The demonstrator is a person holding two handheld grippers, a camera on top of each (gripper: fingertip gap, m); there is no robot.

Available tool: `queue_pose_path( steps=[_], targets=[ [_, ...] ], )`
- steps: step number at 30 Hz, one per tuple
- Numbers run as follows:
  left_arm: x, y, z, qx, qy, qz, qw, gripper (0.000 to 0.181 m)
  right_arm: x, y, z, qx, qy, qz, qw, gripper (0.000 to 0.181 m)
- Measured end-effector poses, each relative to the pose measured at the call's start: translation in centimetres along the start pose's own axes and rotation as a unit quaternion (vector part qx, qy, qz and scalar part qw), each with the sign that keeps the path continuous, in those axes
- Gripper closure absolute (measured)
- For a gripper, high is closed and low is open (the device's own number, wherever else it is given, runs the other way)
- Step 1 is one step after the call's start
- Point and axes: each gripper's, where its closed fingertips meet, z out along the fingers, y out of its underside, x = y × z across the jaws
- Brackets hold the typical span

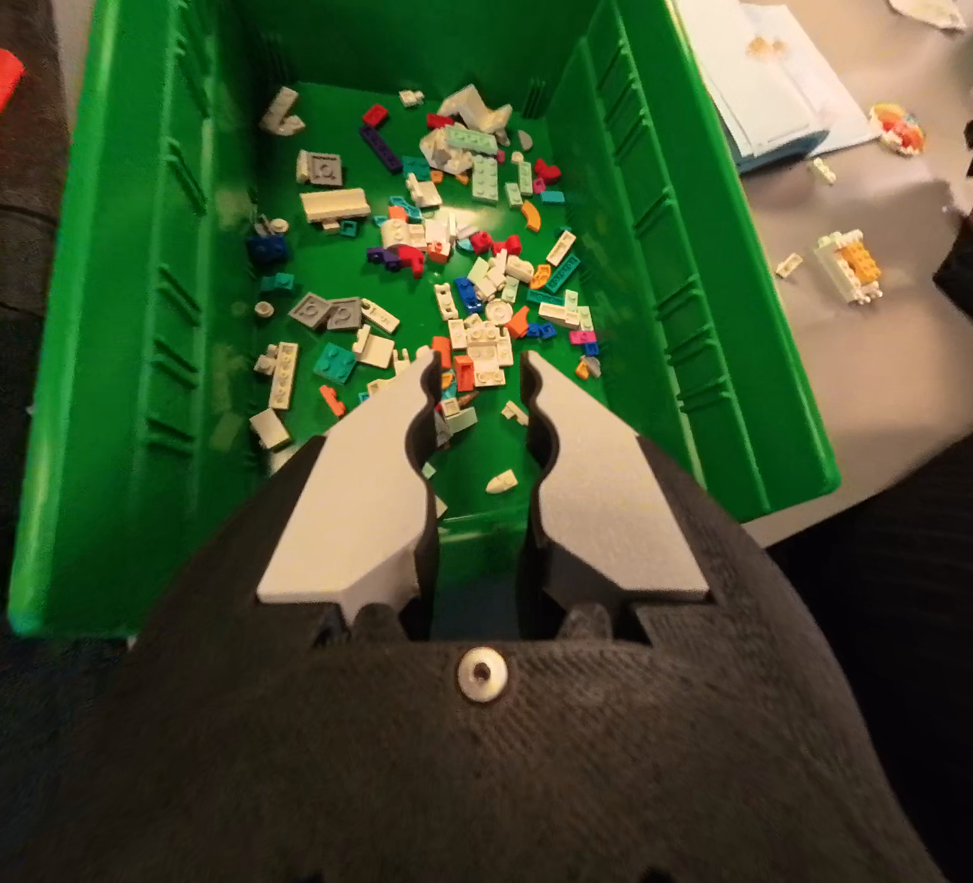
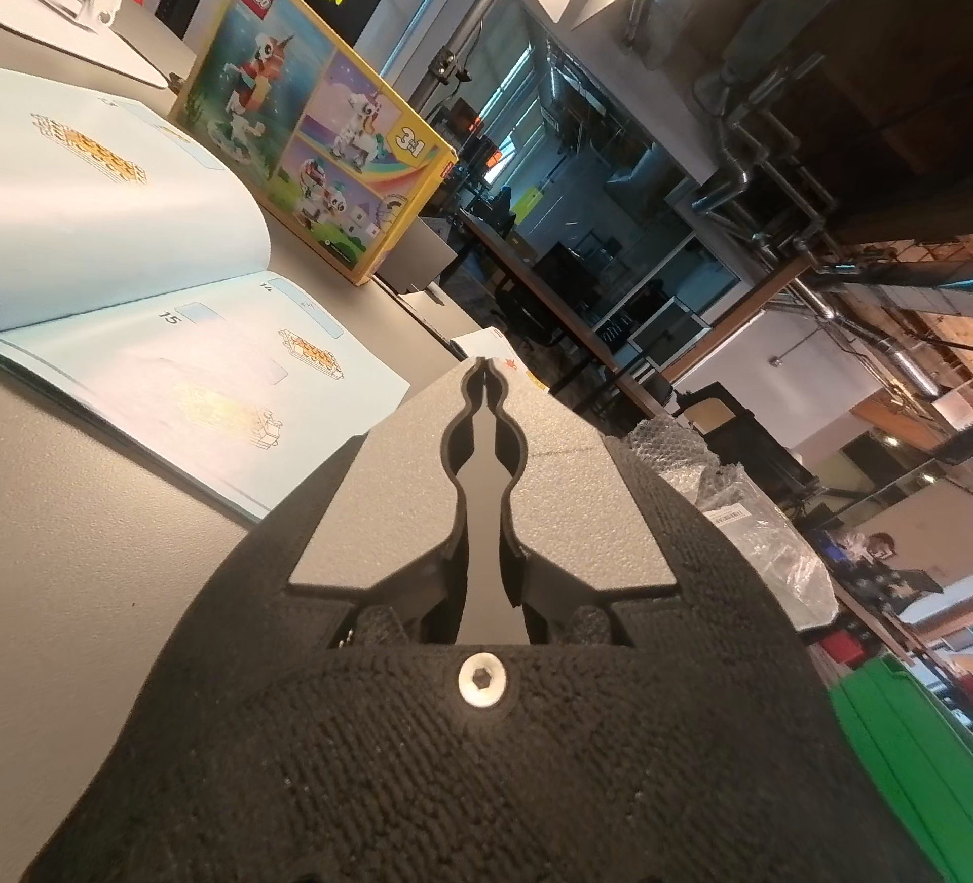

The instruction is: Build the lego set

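Observation:
A green bin (image 1: pixel 158 236) holds several loose bricks in white, grey, teal, red, orange and blue (image 1: pixel 474 247). My left gripper (image 1: pixel 480 357) is open and empty, hovering over the bin's near part above a cluster of white and orange bricks (image 1: pixel 482 352). A partly built white and orange model (image 1: pixel 850 268) stands on the table right of the bin. My right gripper (image 2: pixel 485 361) is shut and empty, tilted, lying low over the table beside the open instruction booklet (image 2: pixel 158 310). The set's yellow box (image 2: pixel 316 141) stands behind the booklet.
In the left wrist view the booklet (image 1: pixel 747 68) lies right of the bin, with a small colourful assembly (image 1: pixel 897 128) and loose white pieces (image 1: pixel 788 263) on the grey table. Bubble wrap (image 2: pixel 737 505) and the bin's green corner (image 2: pixel 905 752) lie right of my right gripper. Across from one pair of fingers to the other is roughly 50 cm.

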Motion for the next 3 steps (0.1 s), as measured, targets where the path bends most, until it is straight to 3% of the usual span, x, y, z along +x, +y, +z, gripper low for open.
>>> queue_pose_path(
  steps=[1, 3],
  targets=[
    [-0.07, -0.21, -0.34, 0.012, -0.006, -0.005, 1.000, 0.153, 0.02, 0.00, -0.01, 0.000, 0.000, 0.000, 1.000, 0.181],
    [-0.55, -0.44, -1.07, 0.027, -0.027, -0.012, 0.999, 0.153, -0.02, 0.02, 0.01, -0.001, -0.001, 0.000, 1.000, 0.181]
  ],
)
